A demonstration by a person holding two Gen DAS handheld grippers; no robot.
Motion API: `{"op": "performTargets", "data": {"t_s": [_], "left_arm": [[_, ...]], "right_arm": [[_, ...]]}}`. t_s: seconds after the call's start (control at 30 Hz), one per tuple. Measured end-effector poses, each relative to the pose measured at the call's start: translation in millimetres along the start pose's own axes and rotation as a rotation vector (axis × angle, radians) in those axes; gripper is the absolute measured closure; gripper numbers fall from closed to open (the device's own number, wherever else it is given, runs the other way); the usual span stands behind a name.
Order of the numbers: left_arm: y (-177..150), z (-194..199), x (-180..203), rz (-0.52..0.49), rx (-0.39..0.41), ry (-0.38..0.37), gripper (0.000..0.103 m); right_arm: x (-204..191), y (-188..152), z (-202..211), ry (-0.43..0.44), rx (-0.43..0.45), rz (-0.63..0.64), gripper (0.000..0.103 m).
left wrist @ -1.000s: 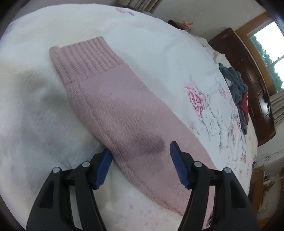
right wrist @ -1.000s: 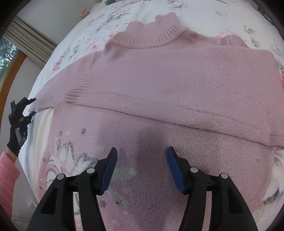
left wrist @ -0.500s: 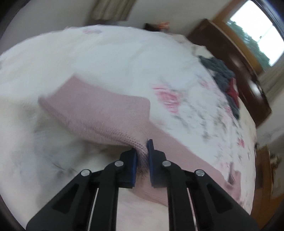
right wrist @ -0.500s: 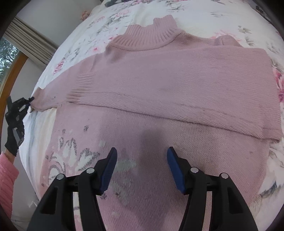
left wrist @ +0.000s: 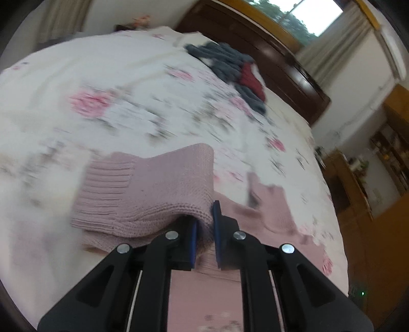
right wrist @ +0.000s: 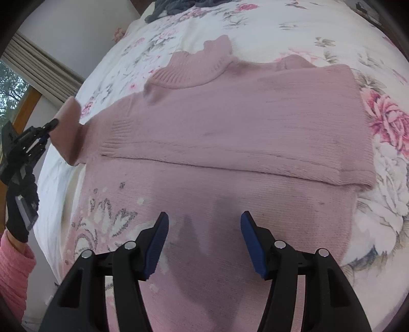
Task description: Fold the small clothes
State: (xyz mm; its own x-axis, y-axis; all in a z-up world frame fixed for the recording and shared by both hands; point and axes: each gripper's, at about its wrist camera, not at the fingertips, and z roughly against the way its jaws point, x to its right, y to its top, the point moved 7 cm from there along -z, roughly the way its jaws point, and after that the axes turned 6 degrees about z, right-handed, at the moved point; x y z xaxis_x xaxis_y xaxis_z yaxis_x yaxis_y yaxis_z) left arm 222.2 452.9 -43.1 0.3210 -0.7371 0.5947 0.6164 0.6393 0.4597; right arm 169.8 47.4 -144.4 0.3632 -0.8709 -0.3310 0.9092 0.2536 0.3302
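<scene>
Pink sweater (right wrist: 230,122) flat, sleeve (left wrist: 163,189) pinched in left claw (left wrist: 204,229), right claw (right wrist: 204,242) agape

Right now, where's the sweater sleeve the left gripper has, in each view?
Left wrist: sleeve at lower centre, lifted, pinched between the left gripper jaws, ribbed cuff to the left.
Right wrist: sleeve at the far left edge, raised off the bed, left gripper beside it.
Shared landmark: grey clothes pile, top centre in both.
</scene>
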Motion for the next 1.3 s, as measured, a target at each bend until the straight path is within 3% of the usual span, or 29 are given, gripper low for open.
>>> {"op": "performTargets", "data": {"t_s": [0.23, 0.53, 0.73, 0.83, 0.93, 1.0, 1.2, 1.3], "left_arm": [[-55.6, -62.6, 34.7, 0.0, -0.113, -0.037, 0.094], [-100.2, -100.6, 4.0, 0.042, -0.242, 0.01, 0.089], [-107.1, -68.1, -0.5, 0.06, -0.295, -0.064, 0.086], [-96.6, -32.4, -2.4, 0.043, -0.259, -0.089, 0.085], [-64.3, -9.2, -15.9, 0.016, -0.154, -0.029, 0.082], [-47.5, -10.2, -29.4, 0.027, -0.128, 0.033, 0.081], [-47.6, -60.7, -63.9, 0.029, -0.222, 0.173, 0.082], [-53.4, -72.0, -73.5, 0.03, -0.235, 0.166, 0.082]], "right_arm": [[12.4, -4.4, 0.3, -0.005, -0.004, -0.017, 0.044], [13.9, -1.6, -3.8, -0.01, -0.021, -0.024, 0.044], [-3.4, 13.6, -4.2, 0.01, -0.023, -0.013, 0.044], [-22.8, 29.6, -4.3, 0.042, -0.017, 0.002, 0.044], [-48.9, 49.4, -8.8, 0.09, -0.015, 0.014, 0.043], [-65.5, 62.2, -16.5, 0.121, -0.023, 0.01, 0.041], [-114.6, 100.4, -52.4, 0.201, -0.074, -0.012, 0.04], [-136.3, 112.4, -73.8, 0.217, -0.106, -0.012, 0.04]]}}
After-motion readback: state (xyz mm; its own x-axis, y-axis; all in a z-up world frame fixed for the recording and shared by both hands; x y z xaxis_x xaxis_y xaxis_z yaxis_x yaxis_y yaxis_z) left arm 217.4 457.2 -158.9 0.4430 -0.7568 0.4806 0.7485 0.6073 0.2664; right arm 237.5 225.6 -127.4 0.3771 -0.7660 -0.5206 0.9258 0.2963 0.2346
